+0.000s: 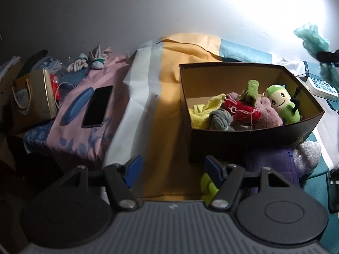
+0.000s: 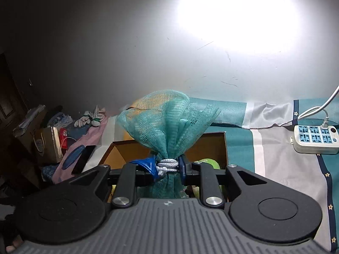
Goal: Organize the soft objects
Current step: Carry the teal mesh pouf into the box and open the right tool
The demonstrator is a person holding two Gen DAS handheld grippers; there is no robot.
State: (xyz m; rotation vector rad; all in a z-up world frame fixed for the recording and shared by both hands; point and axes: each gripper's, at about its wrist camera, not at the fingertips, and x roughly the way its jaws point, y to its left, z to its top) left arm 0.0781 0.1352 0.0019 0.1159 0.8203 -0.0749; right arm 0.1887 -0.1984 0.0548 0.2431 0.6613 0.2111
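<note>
Left wrist view: the left gripper (image 1: pixel 171 169) stands wide apart over the bedding with nothing between its pads. At two o'clock the cardboard box (image 1: pixel 250 136) holds a green plush (image 1: pixel 284 103) and bunched cloths. A purple cloth (image 1: pixel 273 163) lies half hidden behind the near finger.

Right wrist view: the right gripper (image 2: pixel 167 167) is clamped on the teal mesh pouf (image 2: pixel 167 116) at its cord, masking most of the box (image 2: pixel 211 144) at twelve o'clock.

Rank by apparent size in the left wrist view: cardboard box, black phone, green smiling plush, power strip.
1. cardboard box
2. black phone
3. green smiling plush
4. power strip, partly cut off, so unsure against the plush.
</note>
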